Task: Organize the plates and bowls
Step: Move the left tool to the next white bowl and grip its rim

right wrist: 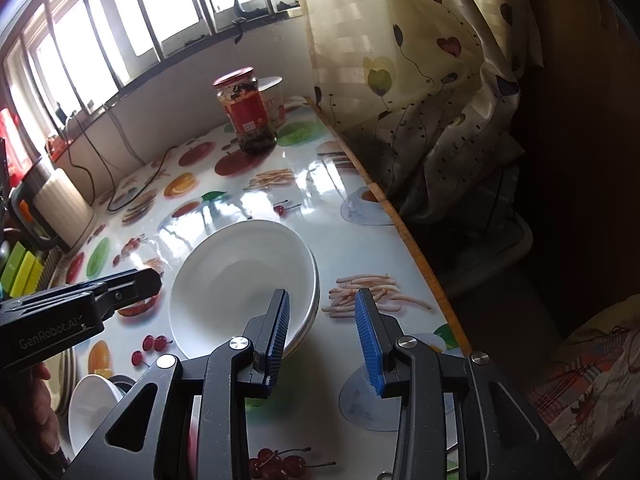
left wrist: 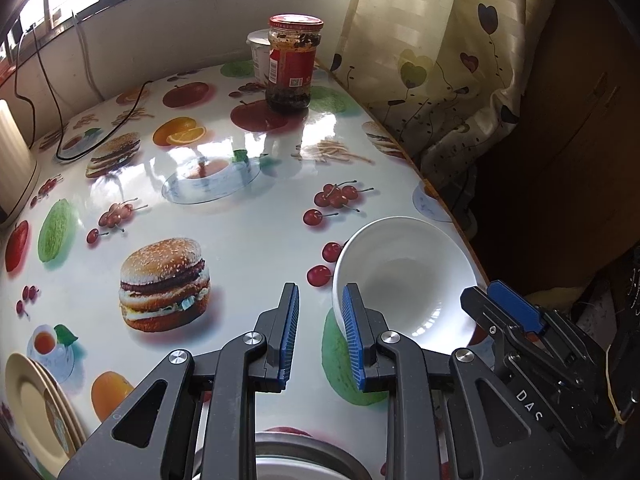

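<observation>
A white bowl (left wrist: 404,280) sits near the table's right edge; in the right wrist view (right wrist: 240,280) it rests nested on a second bowl. My left gripper (left wrist: 322,334) is open and empty, its right finger at the bowl's left rim. My right gripper (right wrist: 322,340) is open and empty, its left finger over the bowl's near right rim; it also shows in the left wrist view (left wrist: 516,316). Beige plates (left wrist: 36,404) are stacked at the lower left. A small white bowl (right wrist: 94,408) sits in a metal dish (left wrist: 304,456) at the near edge.
The table (left wrist: 248,216) has a glossy fruit-and-burger print cloth. A red-lidded jar (left wrist: 290,64) and a white tub (left wrist: 258,54) stand at the far side. A black cable (left wrist: 100,136) and a cream kettle (right wrist: 60,204) lie far left. A curtain (left wrist: 440,60) hangs right.
</observation>
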A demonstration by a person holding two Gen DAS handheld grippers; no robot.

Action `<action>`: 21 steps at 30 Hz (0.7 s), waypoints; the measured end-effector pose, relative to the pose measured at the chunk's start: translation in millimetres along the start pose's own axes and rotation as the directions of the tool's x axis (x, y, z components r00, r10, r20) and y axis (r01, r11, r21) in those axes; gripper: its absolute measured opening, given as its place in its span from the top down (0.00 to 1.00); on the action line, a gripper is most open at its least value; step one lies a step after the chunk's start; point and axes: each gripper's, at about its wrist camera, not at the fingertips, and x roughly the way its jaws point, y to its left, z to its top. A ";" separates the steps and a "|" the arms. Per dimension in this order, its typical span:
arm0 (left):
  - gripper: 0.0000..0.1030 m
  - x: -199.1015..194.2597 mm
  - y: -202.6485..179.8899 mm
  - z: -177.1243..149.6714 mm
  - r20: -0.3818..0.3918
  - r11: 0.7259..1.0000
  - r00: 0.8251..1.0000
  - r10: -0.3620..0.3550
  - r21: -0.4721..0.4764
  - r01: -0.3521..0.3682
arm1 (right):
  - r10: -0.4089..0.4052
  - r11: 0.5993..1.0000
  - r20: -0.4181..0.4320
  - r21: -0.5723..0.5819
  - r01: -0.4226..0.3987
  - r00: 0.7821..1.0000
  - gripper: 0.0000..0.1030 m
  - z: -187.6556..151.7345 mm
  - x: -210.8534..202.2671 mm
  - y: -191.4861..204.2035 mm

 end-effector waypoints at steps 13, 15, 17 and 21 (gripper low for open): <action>0.77 17.8 -3.6 -0.9 -0.058 1.000 0.998 0.014 -0.012 -0.014 | 0.026 0.999 -0.027 -0.027 -0.026 0.999 0.68 2.2 18.5 3.8; 0.77 19.2 -4.2 -1.4 -0.063 1.000 0.998 0.011 -0.013 -0.012 | 0.025 0.999 -0.027 -0.030 -0.025 0.999 0.69 2.6 19.0 4.4; 0.77 19.3 -7.1 -1.8 -0.058 1.000 0.998 0.015 -0.001 -0.016 | 0.021 0.999 -0.028 -0.035 -0.022 0.999 0.76 3.3 20.4 4.7; 0.77 20.9 -11.1 -1.6 -0.061 1.000 0.998 0.008 0.010 -0.008 | 0.026 0.999 -0.034 -0.040 -0.027 0.999 0.80 3.0 21.8 5.0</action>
